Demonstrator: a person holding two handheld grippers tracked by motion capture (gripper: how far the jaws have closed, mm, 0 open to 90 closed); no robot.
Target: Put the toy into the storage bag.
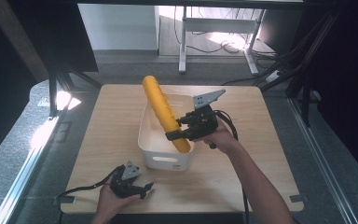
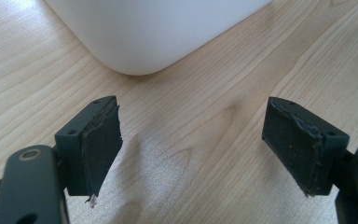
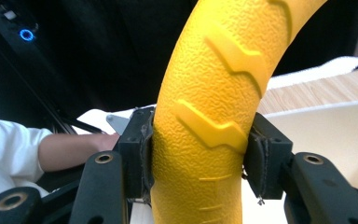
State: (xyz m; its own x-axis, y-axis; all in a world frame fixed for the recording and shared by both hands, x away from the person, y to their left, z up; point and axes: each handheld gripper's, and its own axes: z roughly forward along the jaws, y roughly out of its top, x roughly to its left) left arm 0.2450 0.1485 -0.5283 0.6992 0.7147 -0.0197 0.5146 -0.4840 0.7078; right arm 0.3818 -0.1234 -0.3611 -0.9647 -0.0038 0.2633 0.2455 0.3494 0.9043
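The right tongs (image 1: 176, 129) clamp a yellow textured tube (image 1: 164, 112), tilted over the white bin (image 1: 165, 161) mid-desk (image 1: 242, 172). The left tongs (image 1: 145, 188) rest spread apart near the bin's near-left corner. No readable writing.

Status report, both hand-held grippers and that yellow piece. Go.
Right hand-held gripper shut on yellow curved piece, over white bin. Left hand-held gripper open, empty, low over the table near bin corner. Nothing in the way.
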